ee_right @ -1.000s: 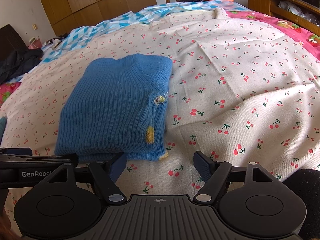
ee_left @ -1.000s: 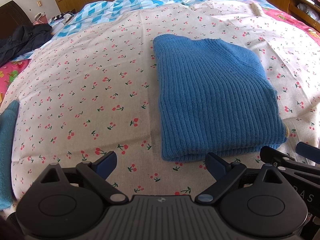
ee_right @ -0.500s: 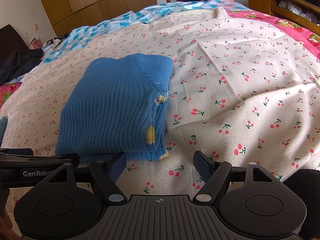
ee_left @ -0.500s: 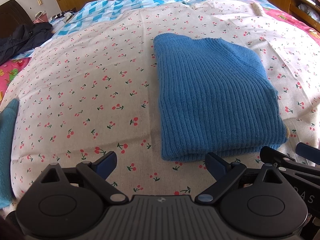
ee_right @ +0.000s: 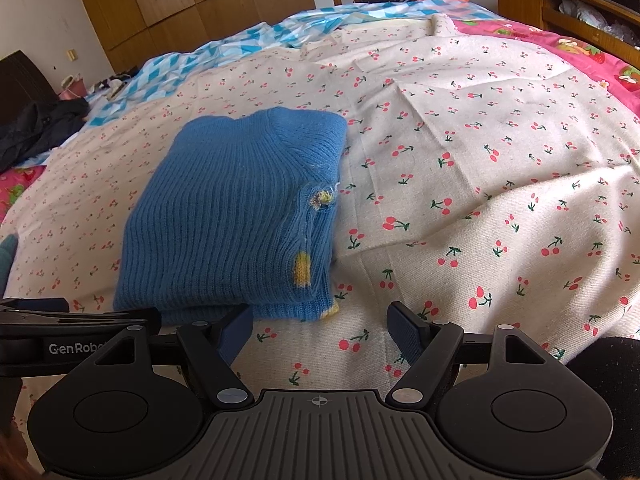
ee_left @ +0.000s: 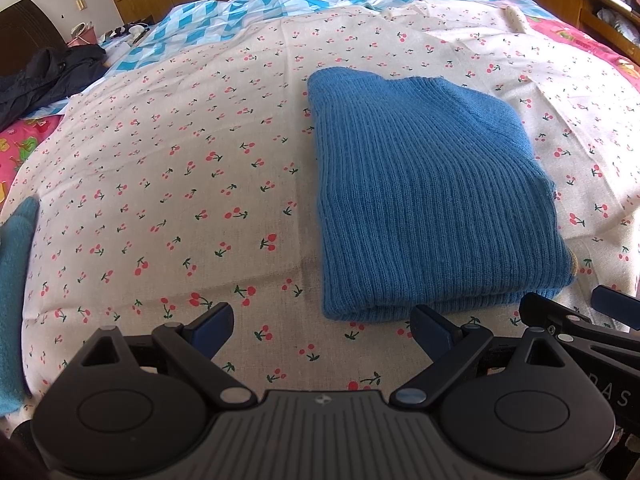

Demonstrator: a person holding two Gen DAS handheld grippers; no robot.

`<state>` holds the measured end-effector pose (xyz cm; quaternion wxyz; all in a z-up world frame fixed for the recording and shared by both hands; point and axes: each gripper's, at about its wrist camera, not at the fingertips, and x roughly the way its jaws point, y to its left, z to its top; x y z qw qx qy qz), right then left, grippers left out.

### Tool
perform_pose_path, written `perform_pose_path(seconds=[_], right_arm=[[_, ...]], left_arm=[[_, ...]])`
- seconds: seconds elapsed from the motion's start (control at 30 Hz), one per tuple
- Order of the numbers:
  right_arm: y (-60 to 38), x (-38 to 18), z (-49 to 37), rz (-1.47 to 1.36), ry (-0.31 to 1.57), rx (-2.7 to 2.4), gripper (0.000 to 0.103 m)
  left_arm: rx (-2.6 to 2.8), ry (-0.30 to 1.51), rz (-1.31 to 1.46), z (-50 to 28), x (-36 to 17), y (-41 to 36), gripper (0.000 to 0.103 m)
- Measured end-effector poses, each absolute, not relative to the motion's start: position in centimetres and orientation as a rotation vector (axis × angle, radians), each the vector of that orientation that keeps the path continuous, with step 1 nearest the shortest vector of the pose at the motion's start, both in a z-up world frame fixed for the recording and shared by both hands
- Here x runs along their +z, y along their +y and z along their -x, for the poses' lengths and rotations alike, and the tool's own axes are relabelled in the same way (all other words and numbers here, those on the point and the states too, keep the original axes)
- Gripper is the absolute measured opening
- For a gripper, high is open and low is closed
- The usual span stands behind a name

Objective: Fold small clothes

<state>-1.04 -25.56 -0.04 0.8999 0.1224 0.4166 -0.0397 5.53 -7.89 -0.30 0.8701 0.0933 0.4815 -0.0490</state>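
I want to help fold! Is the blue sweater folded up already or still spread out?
Folded. The blue sweater lies as a neat rectangle on the cherry sheet, with stacked layers showing at its near edge.

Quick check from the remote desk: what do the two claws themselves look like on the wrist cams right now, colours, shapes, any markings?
Both match. The left claw and right claw each have a matte black ribbed body, two round black discs, black linkage arms with silver pivot pins, and dark blue finger pads. White GenRobot lettering shows on the left one's side, seen in the right wrist view. No cables are visible.
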Motion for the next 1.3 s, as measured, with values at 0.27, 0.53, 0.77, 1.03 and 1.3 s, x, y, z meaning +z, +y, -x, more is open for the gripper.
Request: perform_pose_path(seconds=[0.27,0.53,0.77,1.03,1.3], right_arm=[[-25.7,0.0,1.1,-0.259,0.859,-0.078,0.076],[-25.8,0.0,1.2,-0.251,0.857,-0.090,0.076],[-25.5,0.2,1.5,-0.230,0.845,-0.110,0.076],[-25.5,0.6,2.0,-0.210,0.820,-0.144,0.076],[-25.1,0.8,2.2,-0.189,0.807,-0.157,0.076]], left_arm=[[-0.105,1.005,-0.194,-5.4,0.0,-8.0,0.099],[-0.115,0.993,-0.192,-5.3,0.2,-7.9,0.099],[-0.136,0.988,-0.172,-5.2,0.2,-7.7,0.099],[-0.161,0.982,-0.144,-5.1,0.3,-7.5,0.099],[-0.171,0.980,-0.123,-4.9,0.3,-7.2,0.098]])
